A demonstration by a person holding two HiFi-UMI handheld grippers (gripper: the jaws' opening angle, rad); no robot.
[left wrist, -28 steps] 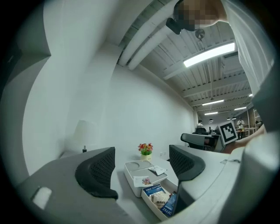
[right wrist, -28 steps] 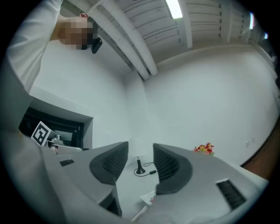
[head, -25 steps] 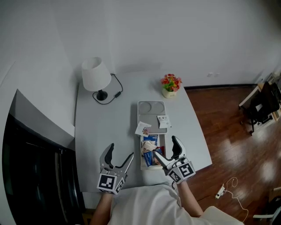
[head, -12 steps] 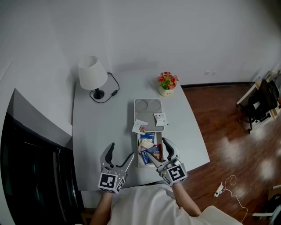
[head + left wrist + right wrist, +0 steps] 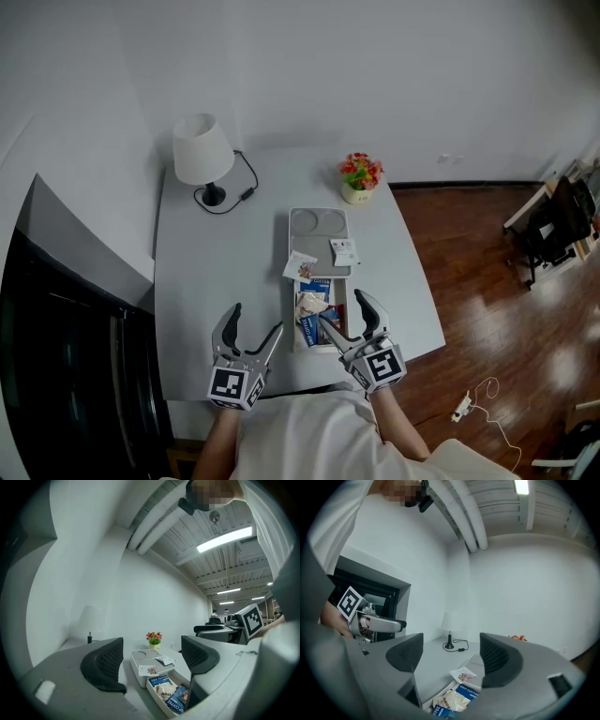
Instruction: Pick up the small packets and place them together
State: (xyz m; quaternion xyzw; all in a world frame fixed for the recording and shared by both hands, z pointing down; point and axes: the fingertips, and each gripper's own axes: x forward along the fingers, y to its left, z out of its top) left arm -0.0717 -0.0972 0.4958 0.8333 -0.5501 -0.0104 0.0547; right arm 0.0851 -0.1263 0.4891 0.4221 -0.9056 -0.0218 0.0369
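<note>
While I hold both tools level over the near edge of the smooth pale grey table (image 5: pixel 211 272), neither one grips anything. My left gripper (image 5: pixel 255 323) has its ribbed black pads spread wide over bare tabletop, just left of the long light grey plastic tray (image 5: pixel 319 242). My right gripper (image 5: pixel 343 309) sits above the tray's open near compartment. Its jaws have just eased inward a little yet stand apart, with nothing between them.

In that compartment the small packets lie heaped together: a glossy blue sachet printed "DRIP COFFEE" (image 5: pixel 318 289), a crinkled beige packet (image 5: pixel 309 305) and another blue sachet (image 5: pixel 310 331). The tray's far half is a flat lid with two shallow round dimples (both bare). A small white paper packet (image 5: pixel 344 251) lies flat on this lid, and a second white packet with a colourful picture (image 5: pixel 300 268) overhangs its left edge. Farther back stand a lamp with a white conical shade (image 5: pixel 202 150) and a pot of red and yellow flowers (image 5: pixel 361 178).
</note>
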